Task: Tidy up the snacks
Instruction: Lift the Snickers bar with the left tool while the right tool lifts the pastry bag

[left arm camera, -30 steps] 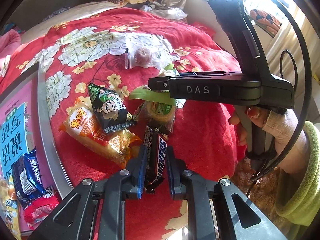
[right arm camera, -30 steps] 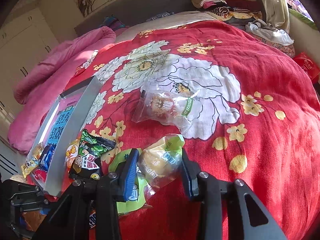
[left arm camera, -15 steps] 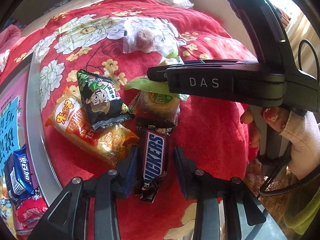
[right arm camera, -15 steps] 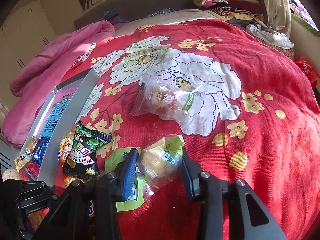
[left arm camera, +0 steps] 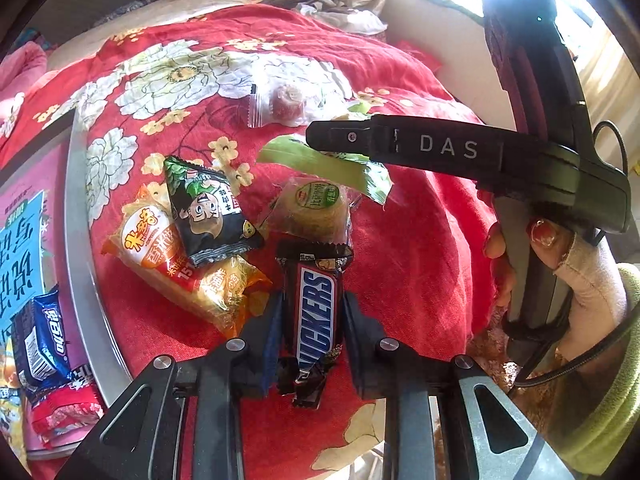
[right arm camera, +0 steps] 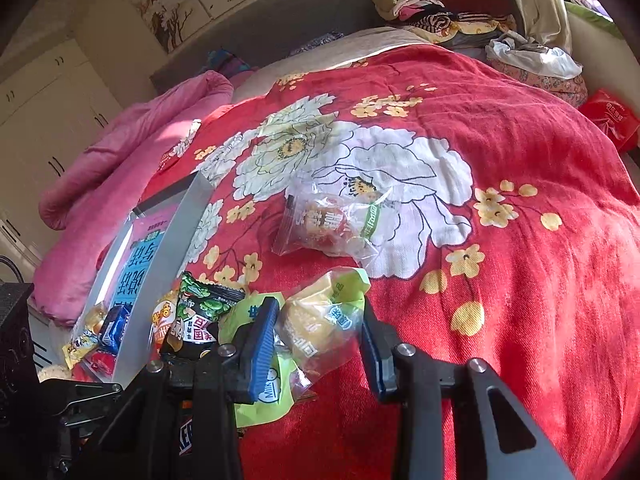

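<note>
**Snickers bar back between my left pads, bun bag in my right**

The Snickers bar lies on the red bedspread at lower centre of the left view. My left gripper let it go half a second ago; its jaws have just been closing again, and both pads now sit against the wrapper's sides, so I judge the grasp retaken. My right gripper, at lower centre of its own view, pinches the bagged bun, jaws narrowed slightly. The silver tray waits at the left edge, some snacks already inside.
</note>
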Demonstrator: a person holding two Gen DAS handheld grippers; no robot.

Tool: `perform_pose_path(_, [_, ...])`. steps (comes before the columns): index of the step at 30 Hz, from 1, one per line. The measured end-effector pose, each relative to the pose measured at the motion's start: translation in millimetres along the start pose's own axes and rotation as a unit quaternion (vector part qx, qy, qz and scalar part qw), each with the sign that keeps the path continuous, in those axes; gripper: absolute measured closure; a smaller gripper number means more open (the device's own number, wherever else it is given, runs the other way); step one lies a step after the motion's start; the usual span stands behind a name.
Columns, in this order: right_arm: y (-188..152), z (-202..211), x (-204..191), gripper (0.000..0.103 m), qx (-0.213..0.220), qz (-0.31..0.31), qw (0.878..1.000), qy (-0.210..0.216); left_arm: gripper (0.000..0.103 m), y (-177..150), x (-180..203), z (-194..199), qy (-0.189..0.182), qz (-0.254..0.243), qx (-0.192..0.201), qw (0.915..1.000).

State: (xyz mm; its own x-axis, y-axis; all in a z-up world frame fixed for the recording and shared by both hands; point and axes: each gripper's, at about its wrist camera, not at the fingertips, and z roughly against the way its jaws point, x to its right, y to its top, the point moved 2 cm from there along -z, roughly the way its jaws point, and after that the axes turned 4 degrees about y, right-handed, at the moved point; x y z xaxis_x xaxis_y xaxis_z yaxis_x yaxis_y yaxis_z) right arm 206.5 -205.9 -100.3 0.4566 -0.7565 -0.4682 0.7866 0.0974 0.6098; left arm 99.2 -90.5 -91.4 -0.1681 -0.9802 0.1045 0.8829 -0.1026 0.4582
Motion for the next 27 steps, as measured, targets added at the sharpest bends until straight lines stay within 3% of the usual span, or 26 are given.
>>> perform_pose_path(11, [5,27,-14,0.064,0.053,0.016,0.998,0.011,0.074,5,-18,35,0.004,0.023,0.038,0.9990])
perform_pose_path(27, [0,39,-51,0.064,0.065,0.053,0.996,0.024,0.074,-15,-95,77,0.054,0.093,0.076,0.9912])
